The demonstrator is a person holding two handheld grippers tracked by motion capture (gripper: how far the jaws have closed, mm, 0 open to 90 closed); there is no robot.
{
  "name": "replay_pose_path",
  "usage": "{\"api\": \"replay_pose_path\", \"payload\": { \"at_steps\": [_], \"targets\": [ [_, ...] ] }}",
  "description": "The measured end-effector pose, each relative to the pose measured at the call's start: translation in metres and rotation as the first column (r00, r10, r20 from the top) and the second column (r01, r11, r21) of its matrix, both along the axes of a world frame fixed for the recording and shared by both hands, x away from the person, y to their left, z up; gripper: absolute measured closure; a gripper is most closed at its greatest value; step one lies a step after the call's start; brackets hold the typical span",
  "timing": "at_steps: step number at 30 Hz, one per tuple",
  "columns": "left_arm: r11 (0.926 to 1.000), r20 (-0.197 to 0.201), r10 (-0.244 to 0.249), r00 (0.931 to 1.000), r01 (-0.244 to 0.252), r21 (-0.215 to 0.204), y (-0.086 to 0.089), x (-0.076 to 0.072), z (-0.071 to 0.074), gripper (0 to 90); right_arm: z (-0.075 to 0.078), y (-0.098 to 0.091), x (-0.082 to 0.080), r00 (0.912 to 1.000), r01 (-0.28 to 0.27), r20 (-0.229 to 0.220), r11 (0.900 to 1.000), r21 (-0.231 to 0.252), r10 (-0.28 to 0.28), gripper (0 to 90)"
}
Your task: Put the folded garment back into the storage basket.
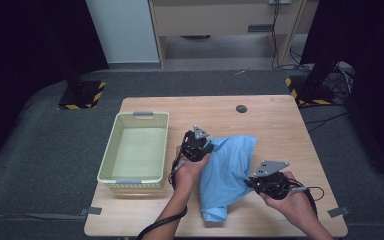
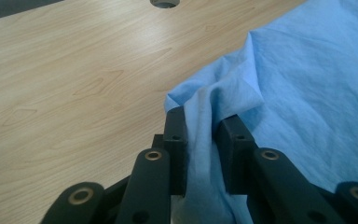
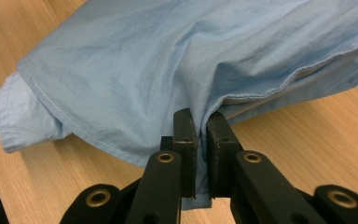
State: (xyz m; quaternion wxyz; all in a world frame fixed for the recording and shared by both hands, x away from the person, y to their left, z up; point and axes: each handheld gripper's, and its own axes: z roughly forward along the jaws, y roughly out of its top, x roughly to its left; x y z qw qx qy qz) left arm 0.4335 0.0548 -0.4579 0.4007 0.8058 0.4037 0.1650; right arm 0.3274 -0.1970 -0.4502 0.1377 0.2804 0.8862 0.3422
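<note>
Both hand-held grippers pinch the blue shirt: the left hand-held gripper nips its upper-left edge, the right hand-held gripper its lower-right hem. It lies crumpled mid-counter, pale wood beside a yellow-green basket. Grey carpet and what seem dark curtains surround.

The light blue shirt is thin woven cloth, matt and softly creased, with stitched hems along its edges (the seam thread shows plainly in the right gripper view). The table has a pale wood-grain top, smooth with a faint sheen. The basket looks like pale yellow-green plastic, its walls pierced like a lattice. The left gripper and right gripper have matt black jaws, hard and smooth, with brassy metal rings at the pivots.
</note>
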Motion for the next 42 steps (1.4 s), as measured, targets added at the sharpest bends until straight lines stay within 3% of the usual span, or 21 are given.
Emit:
{"api": "replay_pose_path", "payload": {
  "at_steps": [8,29,42],
  "targets": [
    [0.9998,0.006,0.0,1.0,0.0,-0.019,0.001,-0.002,0.015,75.9,0.01,0.0,-0.002,1.0,-0.002,0.008,1.0,0.006,0.002,84.4],
    [0.9999,0.034,0.007,0.9994,-0.007,-0.015,0.02,0.002,0.049,77.0,0.042,0.015,0.009,0.9989,-0.032,0.034,0.9994,0.012,0.031,84.6],
    [0.9998,0.044,0.002,0.999,-0.001,-0.017,0.032,0.013,0.07,77.2,0.057,0.022,0.02,0.9986,-0.045,0.029,0.9969,0.065,0.044,84.6]
  ]
}}
